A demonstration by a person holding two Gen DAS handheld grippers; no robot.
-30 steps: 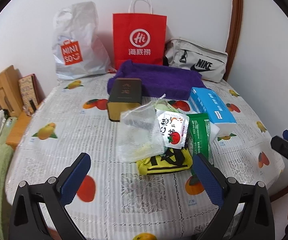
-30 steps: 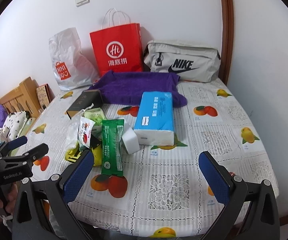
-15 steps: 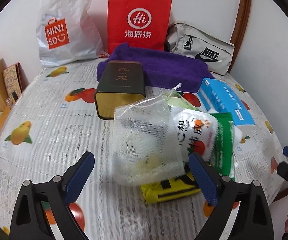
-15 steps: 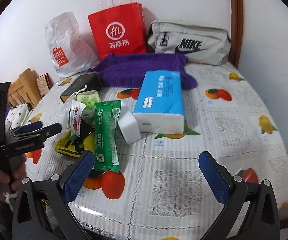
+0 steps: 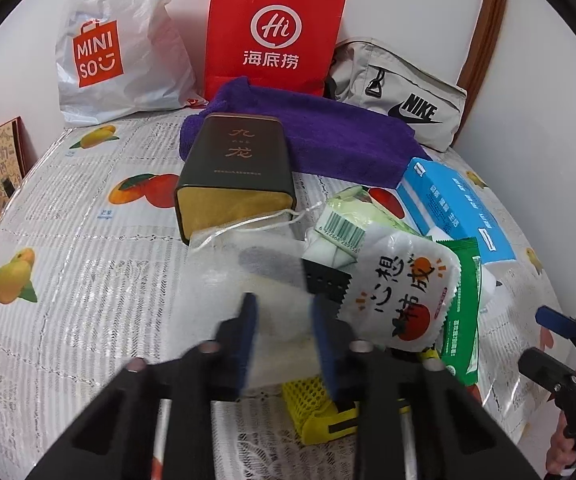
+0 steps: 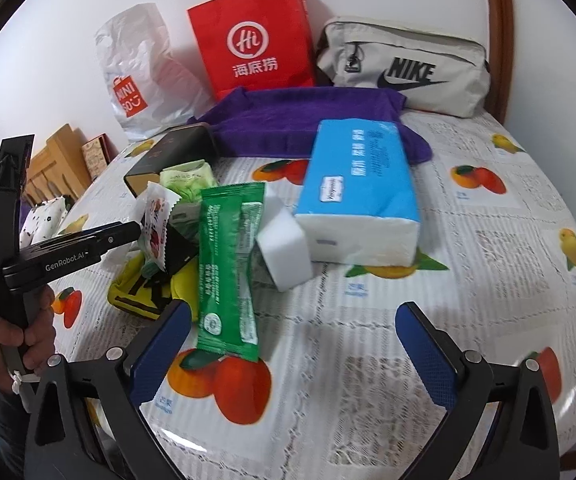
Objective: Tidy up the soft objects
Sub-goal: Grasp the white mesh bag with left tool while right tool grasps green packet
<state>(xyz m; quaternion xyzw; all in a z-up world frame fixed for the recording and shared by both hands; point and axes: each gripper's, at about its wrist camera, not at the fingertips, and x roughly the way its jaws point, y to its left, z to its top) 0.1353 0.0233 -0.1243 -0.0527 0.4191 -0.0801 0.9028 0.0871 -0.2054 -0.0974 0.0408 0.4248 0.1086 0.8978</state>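
The step in hand is the first pick from the pile of soft things in the middle of the tabletop point(image 6: 488, 264), which is covered in a fruit-print cloth. At the back stand a red paper bag point(image 5: 275, 28), a white shopping bag point(image 5: 119, 44) and a grey pouch point(image 5: 400, 92), with a purple towel point(image 5: 328, 136) lying in front of them; any of these could serve as the place to put things, though which one I cannot tell.

The left gripper point(image 5: 283, 320) is closing on the white mesh drawstring bag point(image 5: 247, 256); the near end of the bag sits between its blue pads, which look to be pinching the fabric already. The bag lies on top of the pile, against a dark tin point(image 5: 235, 168) and beside a white snack packet point(image 5: 404, 292).

The right gripper point(image 6: 288, 340) hangs with its jaws wide apart and nothing in them, just short of the green sachet point(image 6: 227, 264).

Next, I judge, the mesh needs a firm hold, then a straight lift so the loose cord and neighbouring packets do not drag along.
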